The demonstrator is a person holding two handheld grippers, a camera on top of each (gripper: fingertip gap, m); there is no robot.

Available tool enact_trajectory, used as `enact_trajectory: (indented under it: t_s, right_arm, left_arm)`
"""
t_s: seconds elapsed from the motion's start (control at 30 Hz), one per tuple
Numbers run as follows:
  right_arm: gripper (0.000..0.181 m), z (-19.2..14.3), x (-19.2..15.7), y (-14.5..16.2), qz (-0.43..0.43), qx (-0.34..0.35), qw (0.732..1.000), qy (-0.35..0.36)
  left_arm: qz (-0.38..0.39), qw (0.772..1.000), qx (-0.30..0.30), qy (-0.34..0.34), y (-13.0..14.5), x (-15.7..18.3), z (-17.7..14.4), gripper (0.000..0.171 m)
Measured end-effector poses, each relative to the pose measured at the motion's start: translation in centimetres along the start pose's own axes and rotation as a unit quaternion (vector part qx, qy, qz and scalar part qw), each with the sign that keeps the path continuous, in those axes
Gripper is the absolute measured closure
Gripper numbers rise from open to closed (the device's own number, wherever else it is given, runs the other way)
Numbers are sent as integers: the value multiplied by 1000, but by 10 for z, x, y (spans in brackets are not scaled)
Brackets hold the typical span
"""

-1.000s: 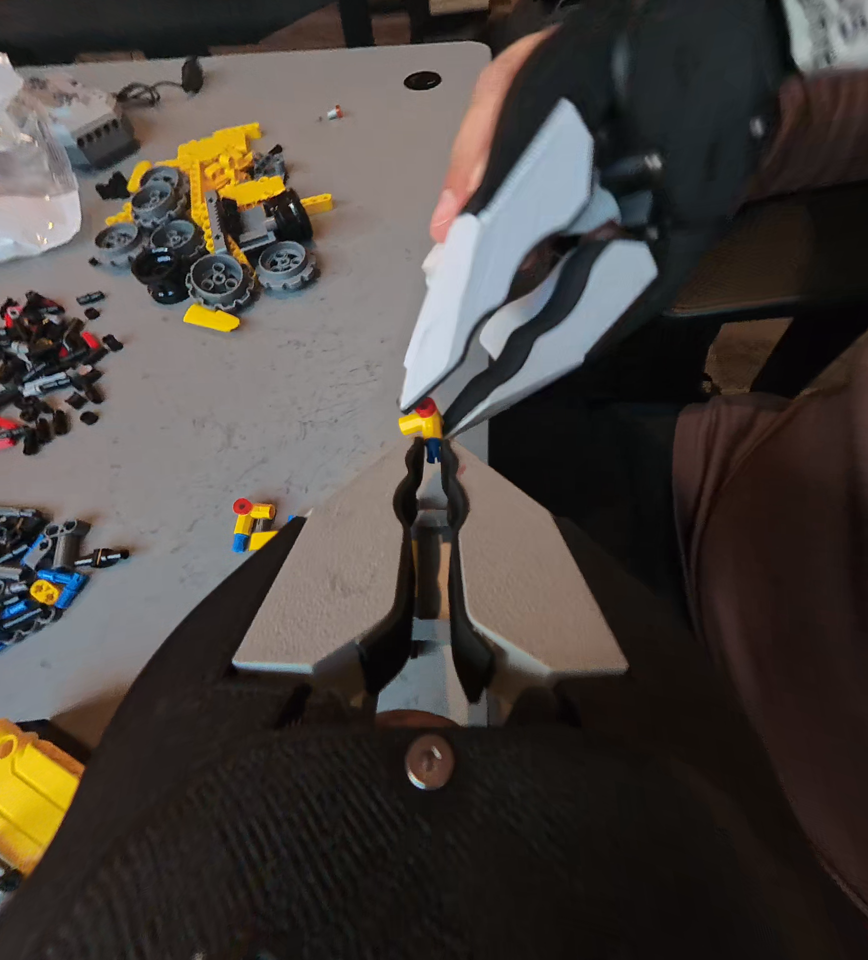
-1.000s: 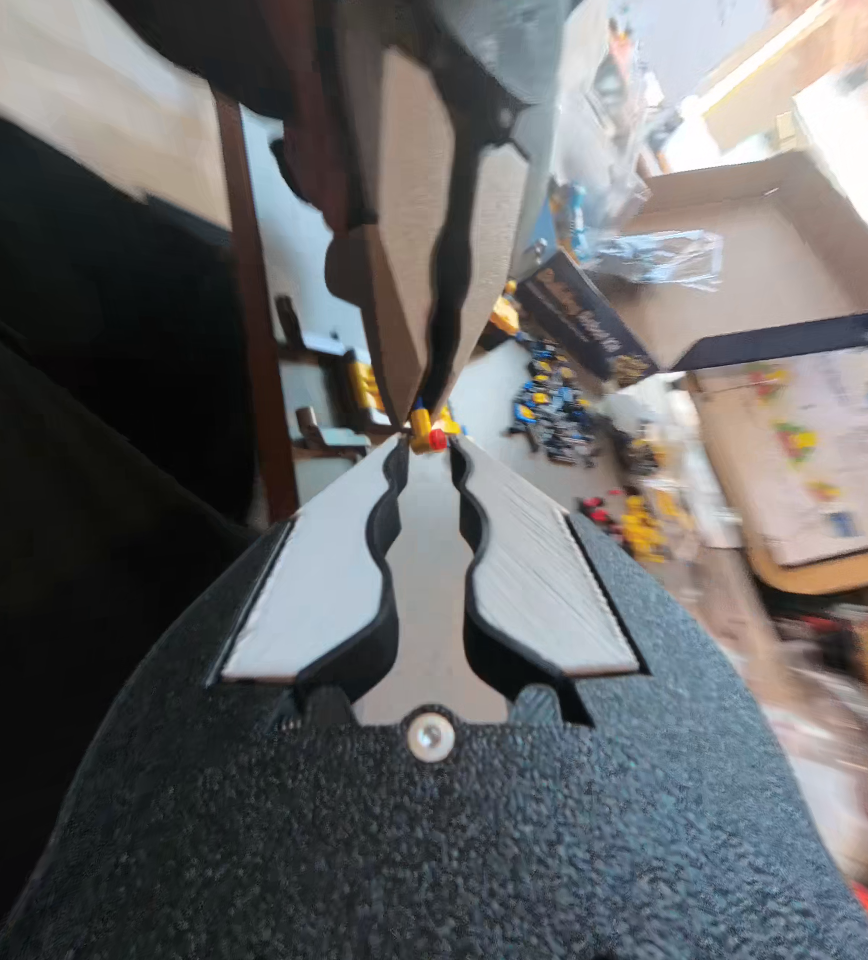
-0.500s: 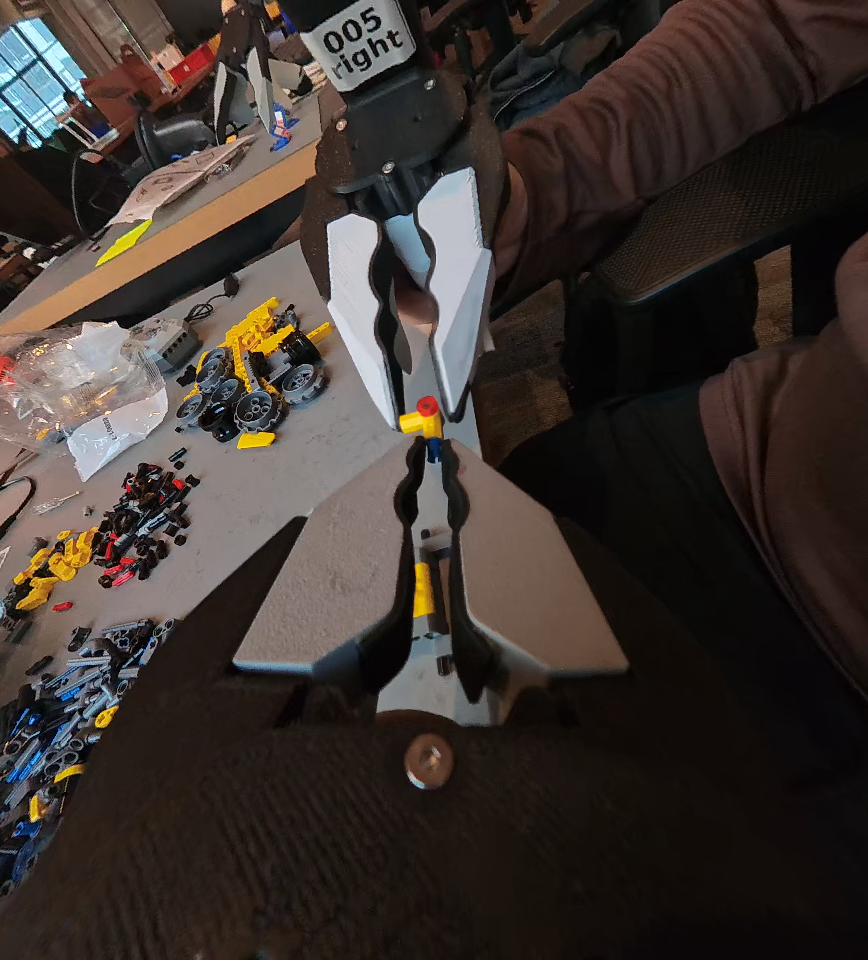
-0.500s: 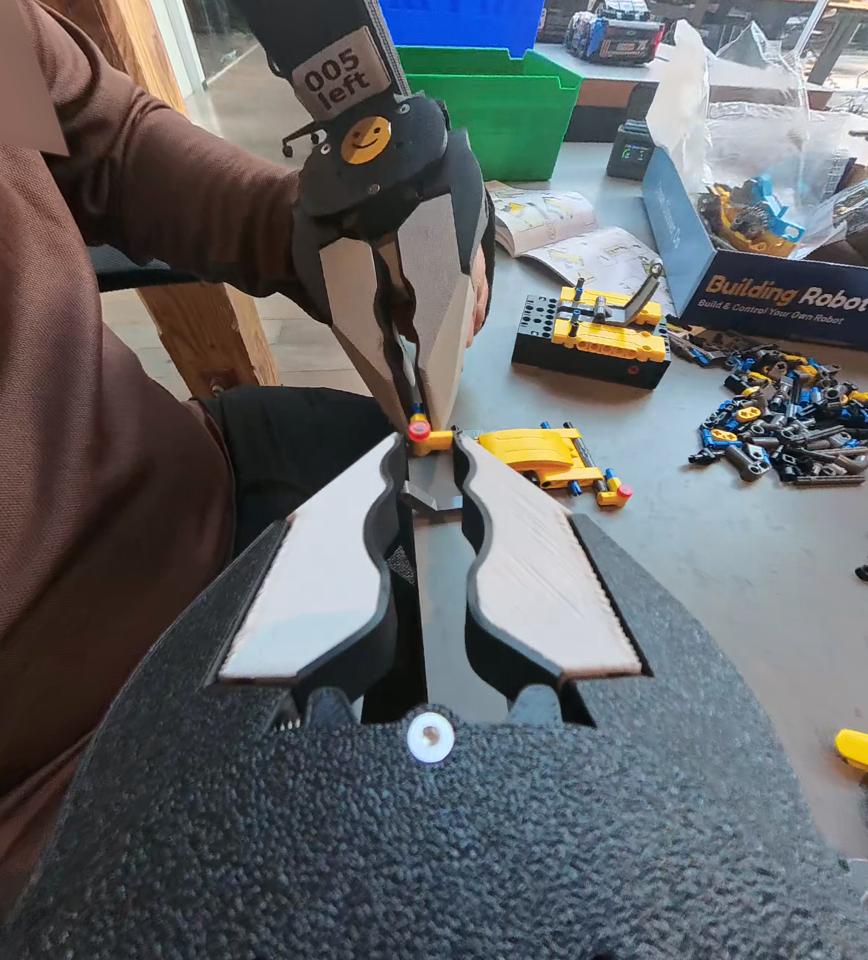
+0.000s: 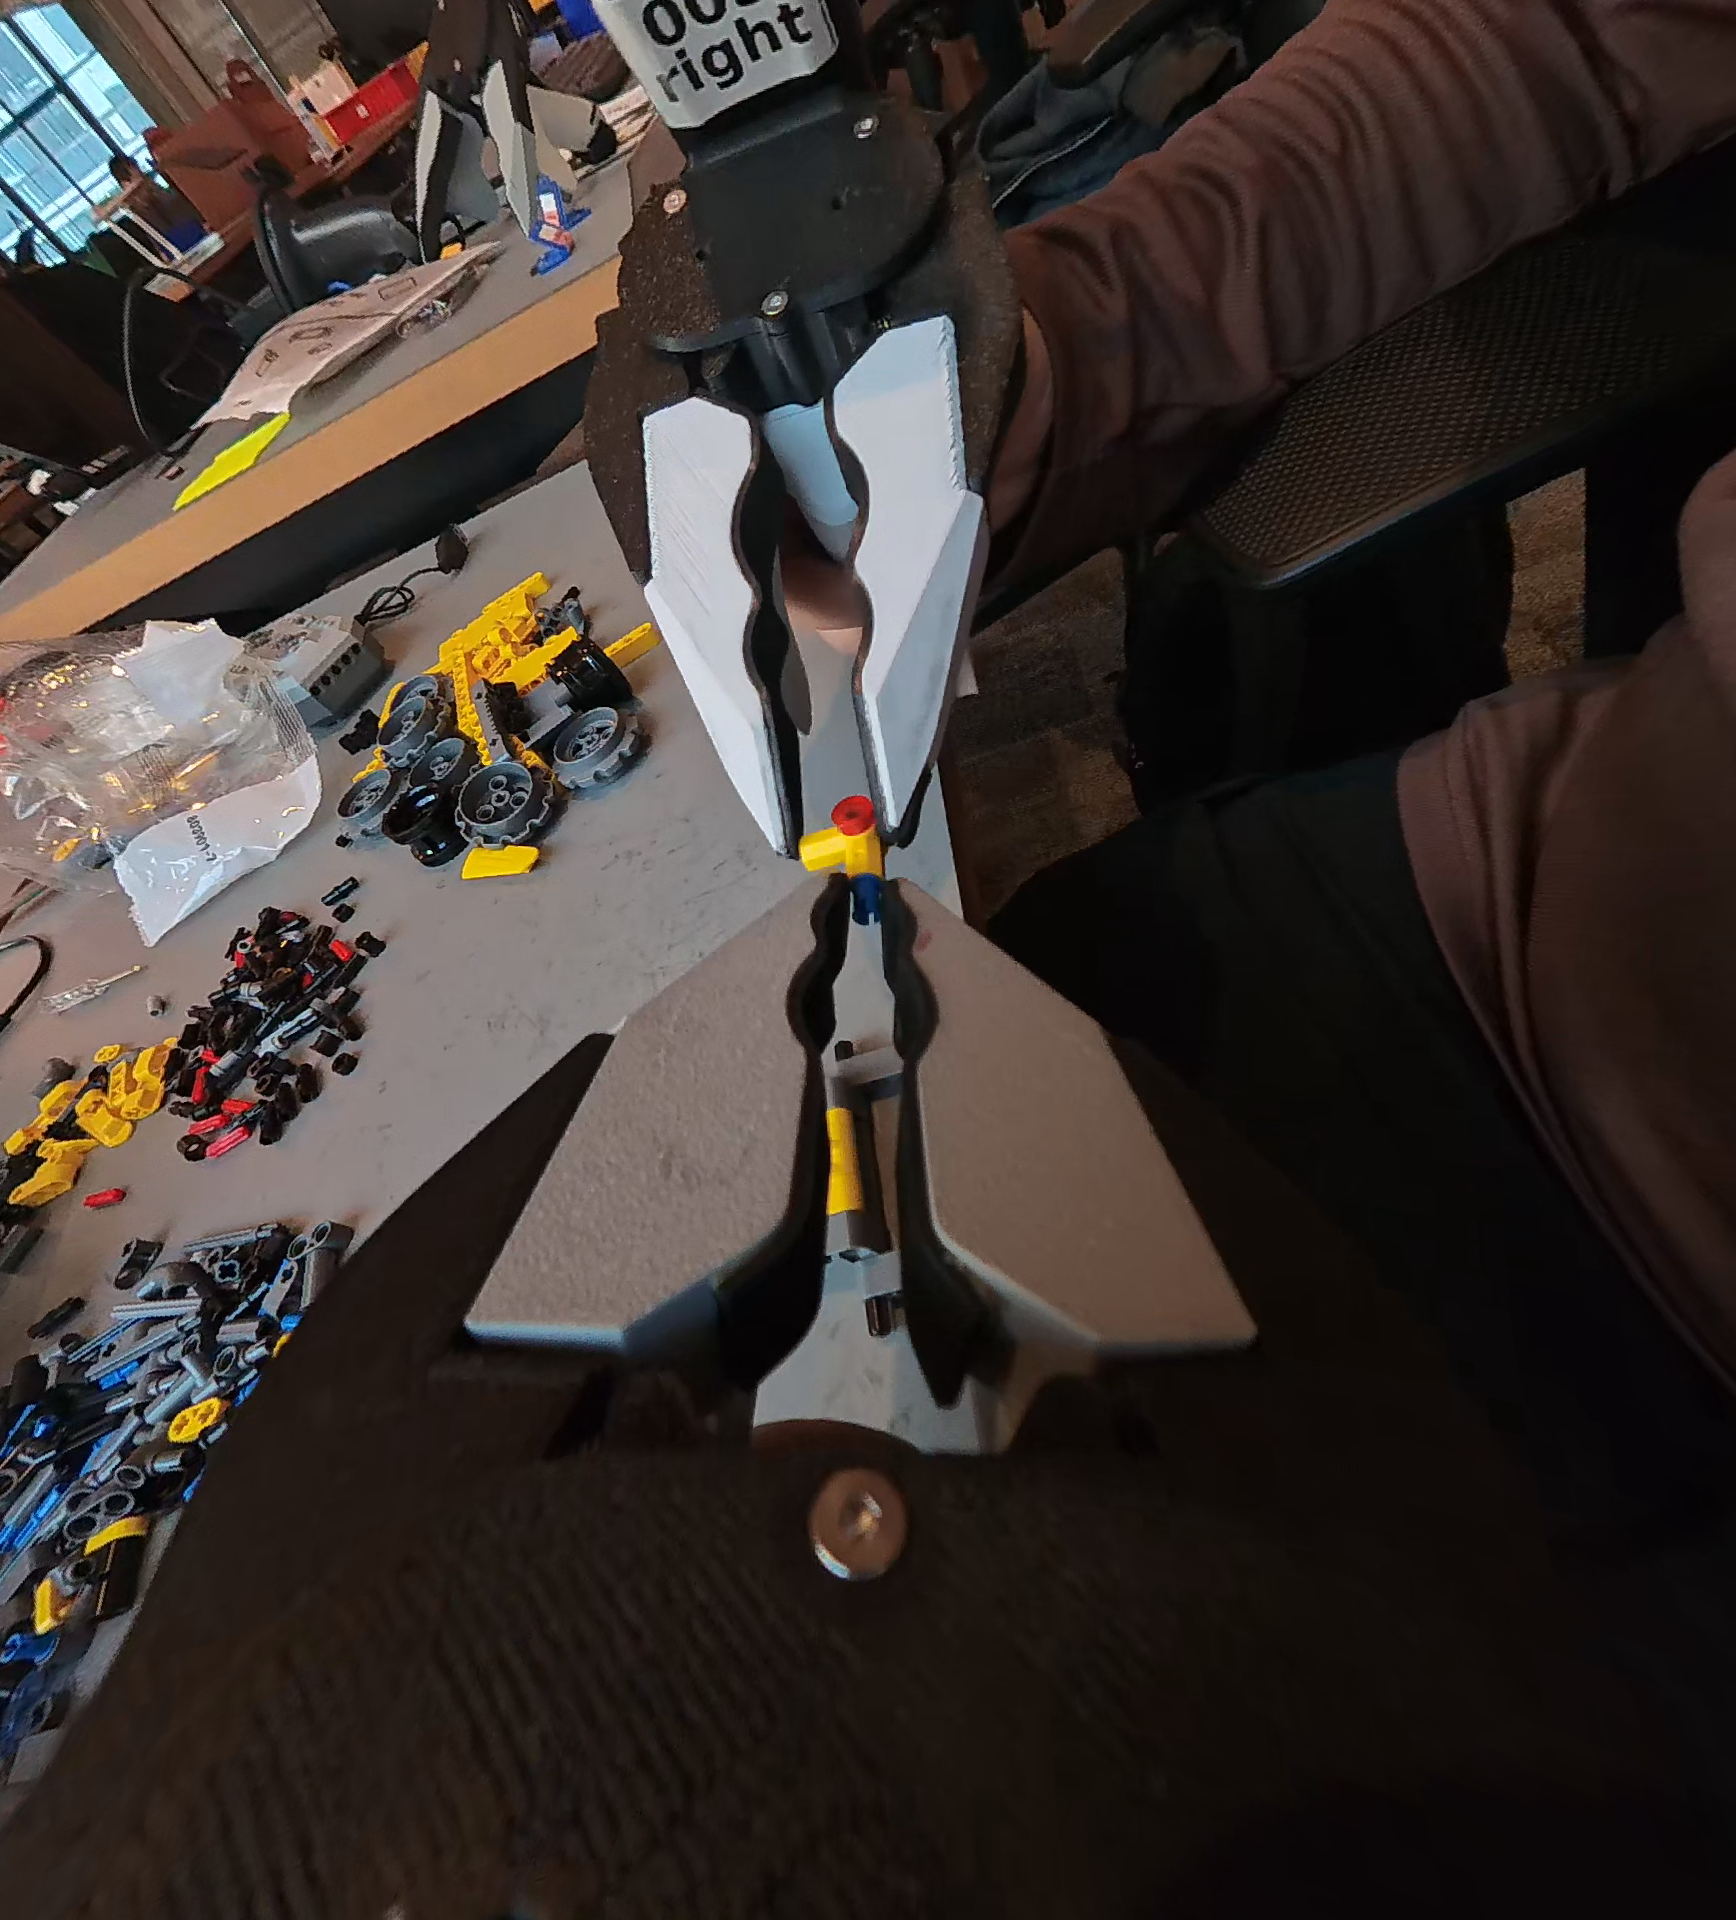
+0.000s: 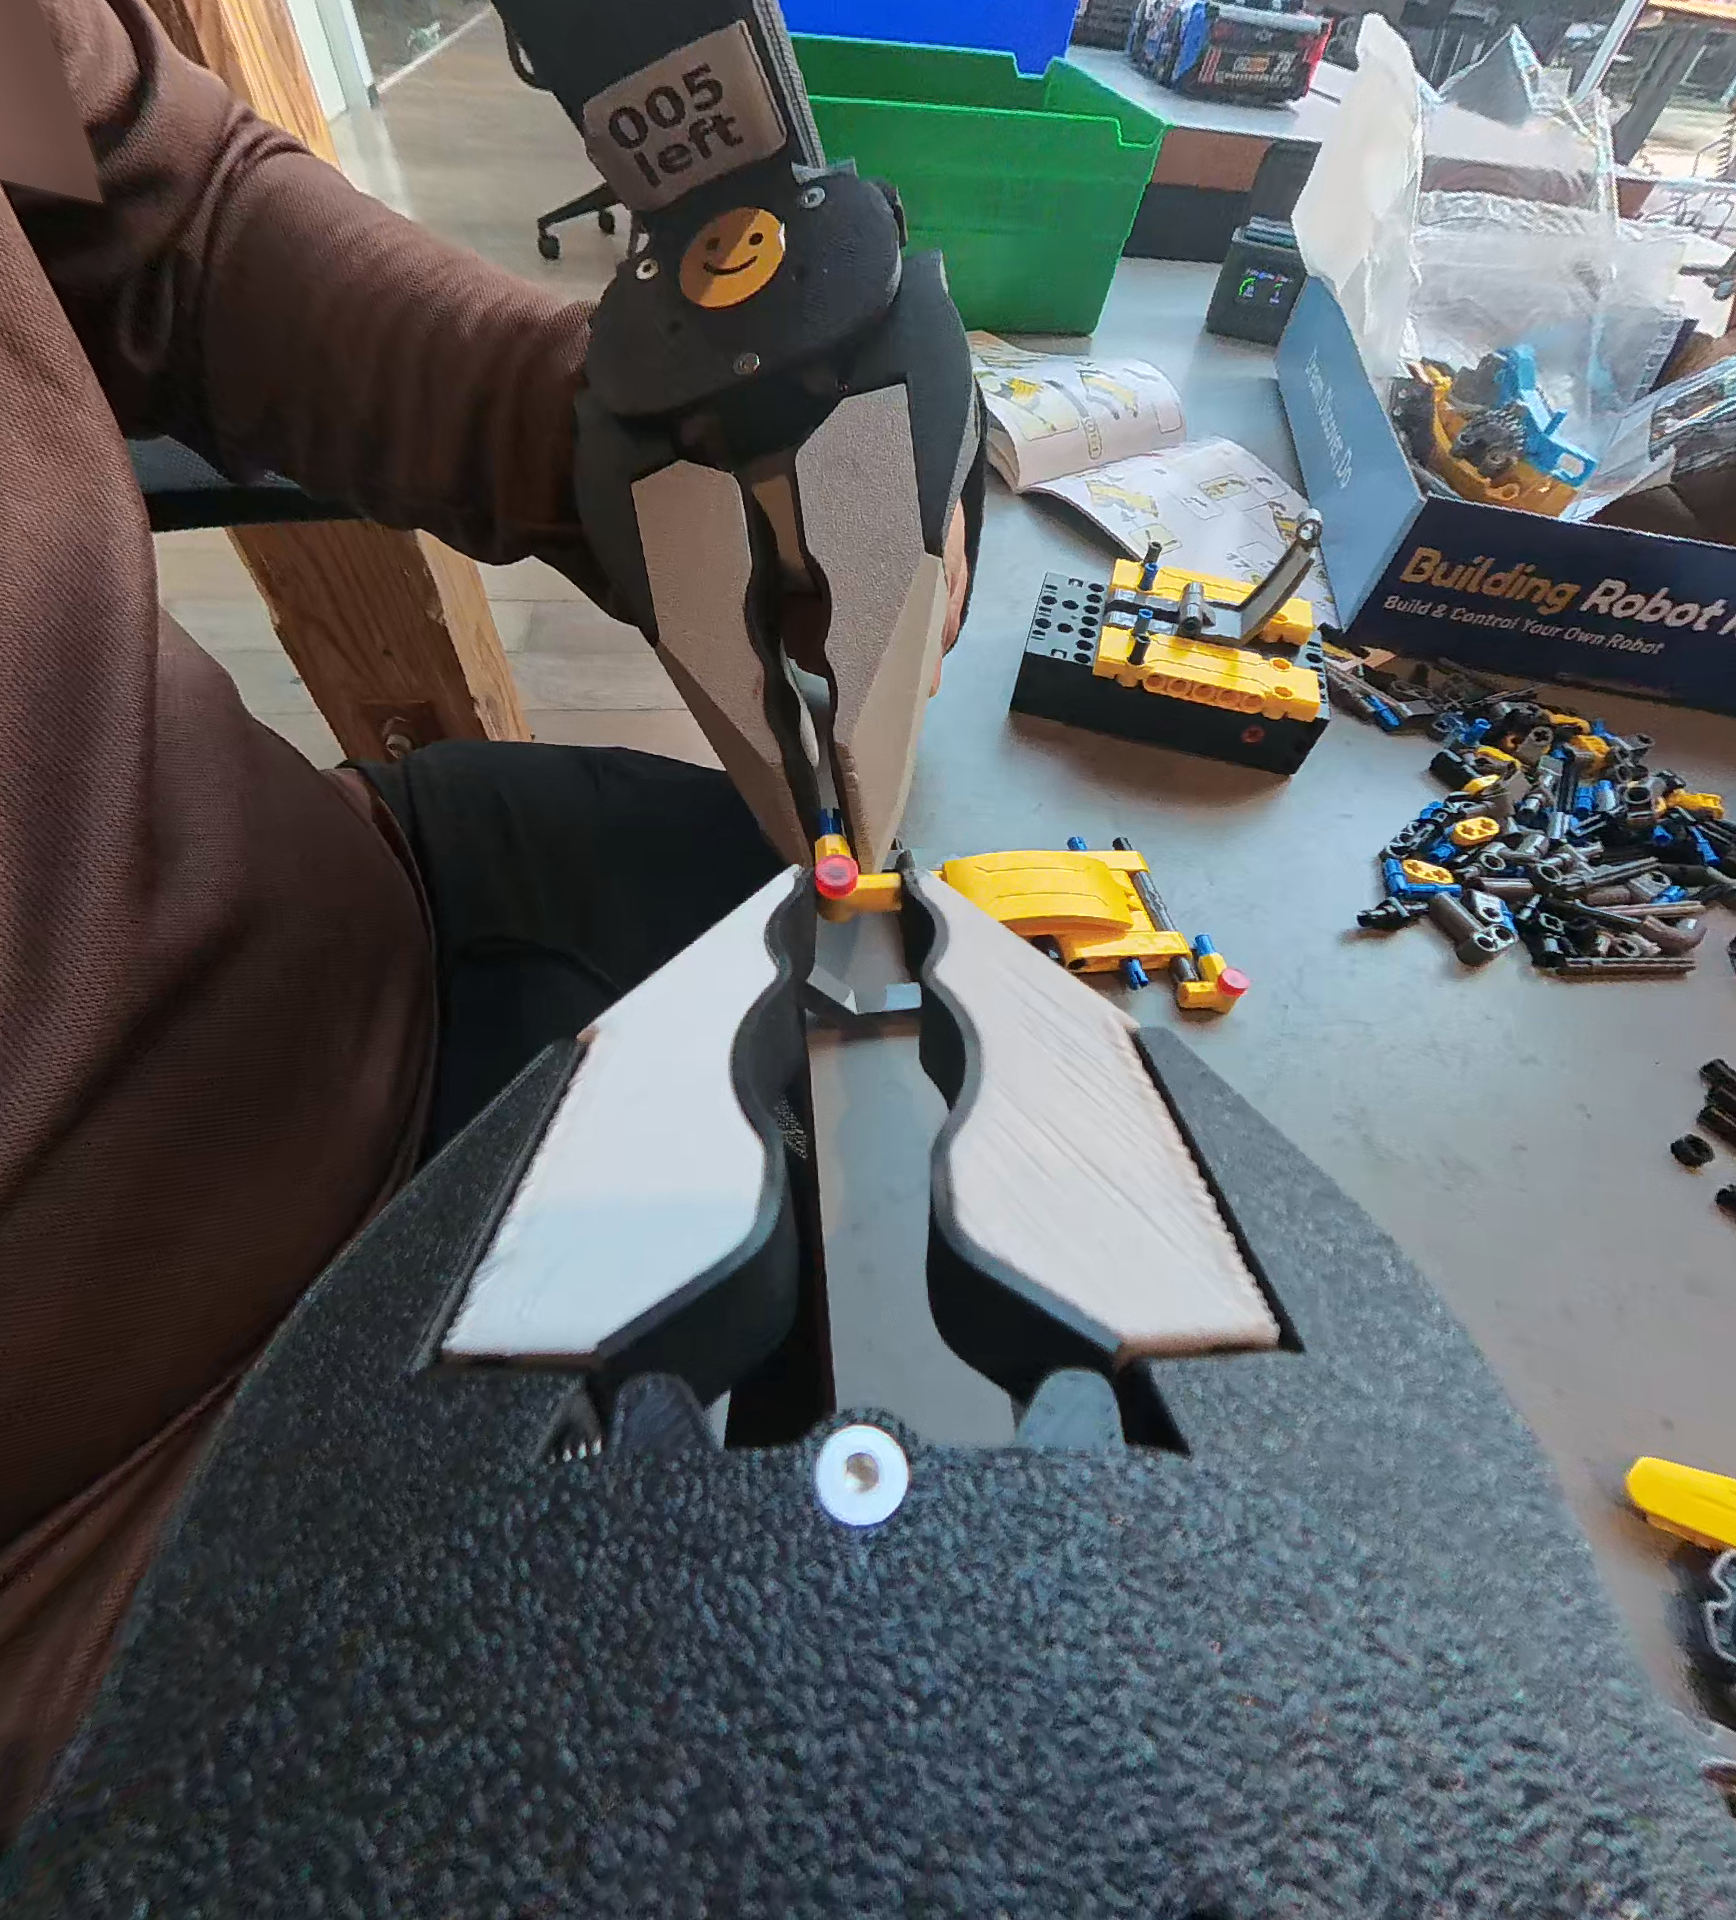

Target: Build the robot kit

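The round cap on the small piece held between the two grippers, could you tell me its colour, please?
Red; the round cap sits on a yellow elbow piece, clearest in the right wrist view.

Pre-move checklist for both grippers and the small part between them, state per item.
1. Left gripper shut on blue pin: ok.
2. Right gripper fingertips on both ends of yellow connector: ok, they look in contact.
3. Red pin seated in the connector: ok.
4. Depth of the blue pin in the connector: cannot tell, the fingers hide it.
5. Table under the part in case it drops: cannot tell, it is held near the table edge.
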State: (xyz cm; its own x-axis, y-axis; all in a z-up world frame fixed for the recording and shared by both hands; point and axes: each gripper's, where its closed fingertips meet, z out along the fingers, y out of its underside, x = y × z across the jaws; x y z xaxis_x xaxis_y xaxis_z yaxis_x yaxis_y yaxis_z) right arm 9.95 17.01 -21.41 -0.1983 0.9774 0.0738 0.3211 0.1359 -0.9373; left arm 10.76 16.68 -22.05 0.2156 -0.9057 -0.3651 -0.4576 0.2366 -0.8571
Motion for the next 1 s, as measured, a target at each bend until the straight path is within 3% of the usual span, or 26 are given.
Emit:
enact_trajectory:
  t_s: [0.8, 0.9, 1.0]
  right_arm:
    - [167, -1, -2, -3, -16, 12, 1000, 7]
    - [167, 2, 6, 1, 2, 0, 1000, 21]
    - [167, 2, 18, 11, 40, -28, 998, 31]
  left_arm:
    - [-10, 1000, 16, -3, -3, 0, -1, 169]
    - [-42, 999, -7, -11, 4, -4, -2, 167]
    - [-57, 996, -64, -38, 18, -12, -8, 152]
